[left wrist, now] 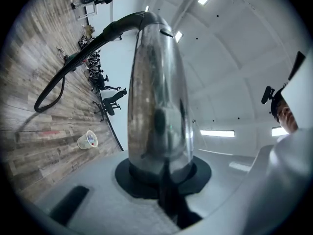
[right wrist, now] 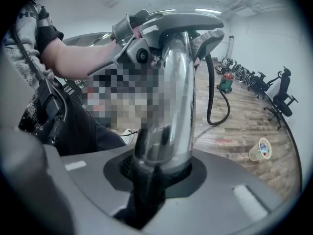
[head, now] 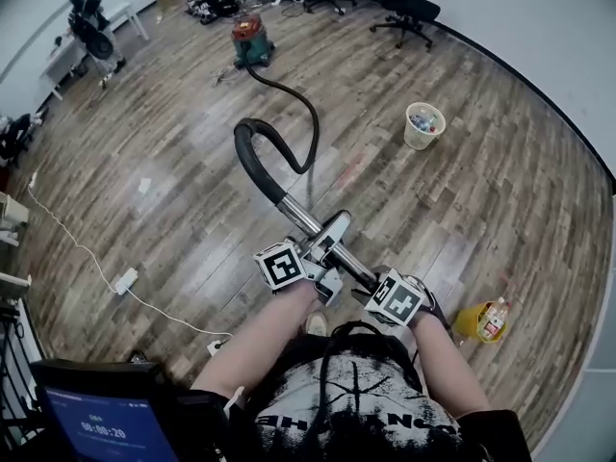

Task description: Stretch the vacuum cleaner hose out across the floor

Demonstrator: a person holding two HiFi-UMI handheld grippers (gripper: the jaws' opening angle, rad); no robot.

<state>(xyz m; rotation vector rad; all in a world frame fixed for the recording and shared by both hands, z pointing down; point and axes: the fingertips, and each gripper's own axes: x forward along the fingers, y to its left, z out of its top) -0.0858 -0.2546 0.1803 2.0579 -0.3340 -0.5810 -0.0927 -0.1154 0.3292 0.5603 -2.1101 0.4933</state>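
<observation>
Left gripper (head: 322,246) and right gripper (head: 377,287): both sets of jaws are clamped on the chrome wand tube (head: 296,214), near the operator. The black hose (head: 310,114) leaves the far end of the wand and runs in a slack S-curve over the wooden floor (head: 173,142) to the vacuum canister (head: 250,38) at the far side. It is not yet straight.

Hazards:
- The smooth tube may slip through the jaws under load.
- A hard pull may drag the canister nearer instead of taking up slack.
- A swinging hose may tip the waste basket (head: 423,125) on the right.
</observation>
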